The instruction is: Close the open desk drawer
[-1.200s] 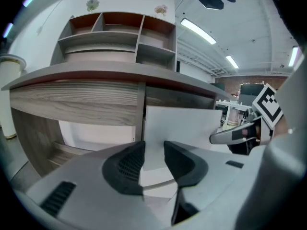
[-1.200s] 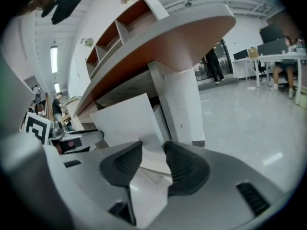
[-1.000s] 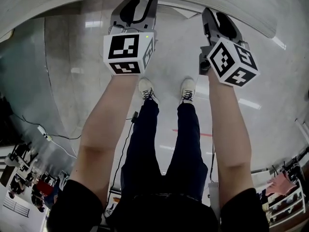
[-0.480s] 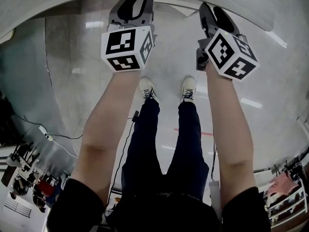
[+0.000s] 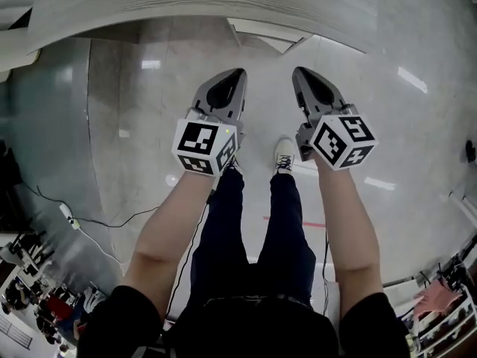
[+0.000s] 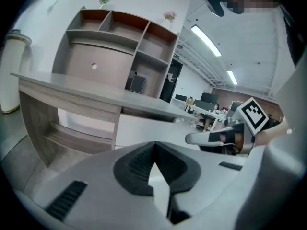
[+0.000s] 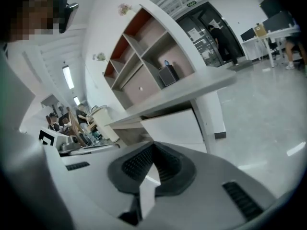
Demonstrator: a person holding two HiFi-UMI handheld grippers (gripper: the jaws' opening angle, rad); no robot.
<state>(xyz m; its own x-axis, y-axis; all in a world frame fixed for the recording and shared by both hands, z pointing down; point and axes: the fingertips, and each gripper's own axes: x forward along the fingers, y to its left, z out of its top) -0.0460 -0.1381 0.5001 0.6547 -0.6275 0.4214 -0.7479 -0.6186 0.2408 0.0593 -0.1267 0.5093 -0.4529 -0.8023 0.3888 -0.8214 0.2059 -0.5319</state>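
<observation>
Floor point(image 5: 134, 125): polished grey, with light reflections, filling most of the head view.
Desk point(image 5: 194, 2): pale wood-grain top curving along the upper edge of the head view. An open shelf unit point(image 6: 112, 37) stands on it, at the upper left of the left gripper view.
Drawer point(image 5: 262, 30): white front at top centre of the head view, directly beneath the desk edge. It appears as a white panel under the desk top near the centre of both gripper views. Whether it is fully home cannot be determined.
Left gripper point(image 5: 238, 74): centre-left of the head view, over the floor, below the drawer in the frame and not touching it. Jaws have just been closing and now stand clenched tip to tip, with nothing between them.
Right gripper point(image 5: 298, 73): centre-right of the head view, beside the left one, likewise clear of the drawer. Jaws have just been closing and are now clenched, pads together, nothing held.
Marker cube point(image 5: 205, 146): one on each gripper, at its lower end in the head view.
Person: bare forearms rise from the lower frame to each gripper. Dark trousers run up the centre, and one pale shoe point(image 5: 284, 154) shows between the cubes.
</observation>
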